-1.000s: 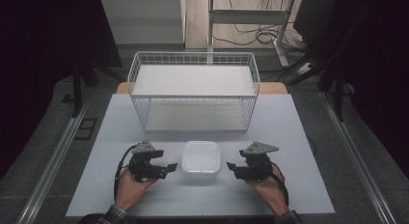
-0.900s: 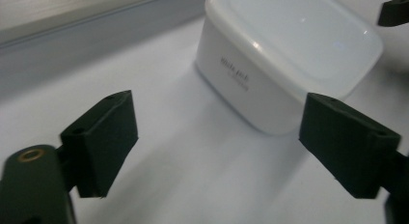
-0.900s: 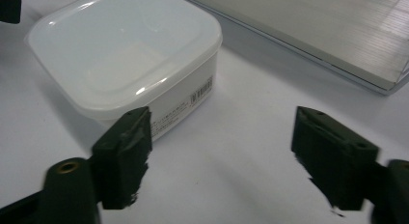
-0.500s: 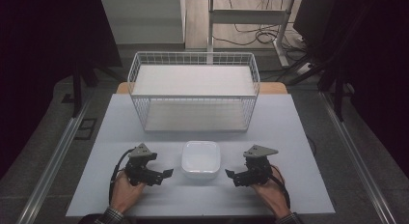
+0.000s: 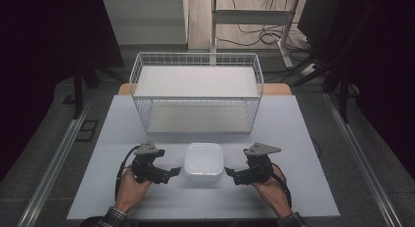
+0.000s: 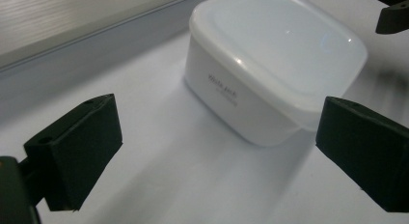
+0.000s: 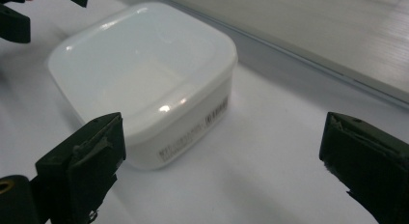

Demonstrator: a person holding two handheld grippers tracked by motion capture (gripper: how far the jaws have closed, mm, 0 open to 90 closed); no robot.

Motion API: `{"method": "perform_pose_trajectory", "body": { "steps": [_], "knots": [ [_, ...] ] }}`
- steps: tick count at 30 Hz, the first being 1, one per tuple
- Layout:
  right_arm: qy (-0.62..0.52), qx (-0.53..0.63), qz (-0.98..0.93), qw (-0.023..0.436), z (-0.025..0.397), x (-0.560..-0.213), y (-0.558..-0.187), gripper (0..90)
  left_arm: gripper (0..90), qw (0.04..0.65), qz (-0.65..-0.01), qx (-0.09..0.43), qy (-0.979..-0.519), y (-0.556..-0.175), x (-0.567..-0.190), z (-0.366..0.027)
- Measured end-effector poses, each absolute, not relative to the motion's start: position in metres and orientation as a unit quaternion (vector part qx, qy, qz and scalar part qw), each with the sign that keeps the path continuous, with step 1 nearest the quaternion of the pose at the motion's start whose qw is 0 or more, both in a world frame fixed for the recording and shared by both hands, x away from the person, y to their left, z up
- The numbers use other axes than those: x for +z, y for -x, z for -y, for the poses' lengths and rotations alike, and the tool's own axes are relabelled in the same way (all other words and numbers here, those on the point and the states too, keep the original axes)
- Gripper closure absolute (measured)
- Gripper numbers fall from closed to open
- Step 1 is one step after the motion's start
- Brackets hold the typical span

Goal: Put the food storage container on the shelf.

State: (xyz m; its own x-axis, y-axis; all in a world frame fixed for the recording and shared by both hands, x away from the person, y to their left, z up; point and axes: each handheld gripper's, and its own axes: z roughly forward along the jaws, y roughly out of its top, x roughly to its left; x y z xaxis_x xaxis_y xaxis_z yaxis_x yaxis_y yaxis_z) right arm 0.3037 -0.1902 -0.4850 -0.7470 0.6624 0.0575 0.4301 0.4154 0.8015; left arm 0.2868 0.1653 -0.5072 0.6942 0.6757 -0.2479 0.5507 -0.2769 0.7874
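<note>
A white square plastic container [image 5: 203, 161] with its lid on sits at the near middle of the table. My left gripper [image 5: 169, 174] rests on the table just left of it, open, jaws pointing at its near left corner. At the container's right, my right gripper [image 5: 233, 177] is also open and aimed at the near right corner. In the left gripper view the container [image 6: 275, 64] lies ahead, beyond the open left gripper [image 6: 217, 156]. The right gripper view shows the container [image 7: 144, 74] ahead and to the left of the open right gripper [image 7: 222, 166]. Nothing is held.
A white wire basket [image 5: 195, 90] with a pale board inside stands at the back of the pale table [image 5: 303, 139]. Metal rails run along both sides of the table. Cables lie on the floor beyond.
Both grippers drew back slightly toward the near edge half a second ago and have returned beside the container. The container has not moved.
</note>
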Motion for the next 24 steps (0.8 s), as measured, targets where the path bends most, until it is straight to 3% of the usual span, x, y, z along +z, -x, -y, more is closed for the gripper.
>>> {"method": "perform_pose_trajectory", "body": {
  "steps": [15, 24],
  "knots": [
    [-0.338, 0.390, -0.852, 0.087, 0.155, -0.476, -0.316, 1.8, 4.7, 0.455, -0.366, 0.031, -0.811, -0.310, -0.498, -0.141],
    [-0.356, 0.384, -0.851, 0.031, 0.145, -0.485, -0.331, 12.5, 8.5, 0.442, -0.354, -0.007, -0.824, -0.325, -0.509, -0.127]
  ]
}}
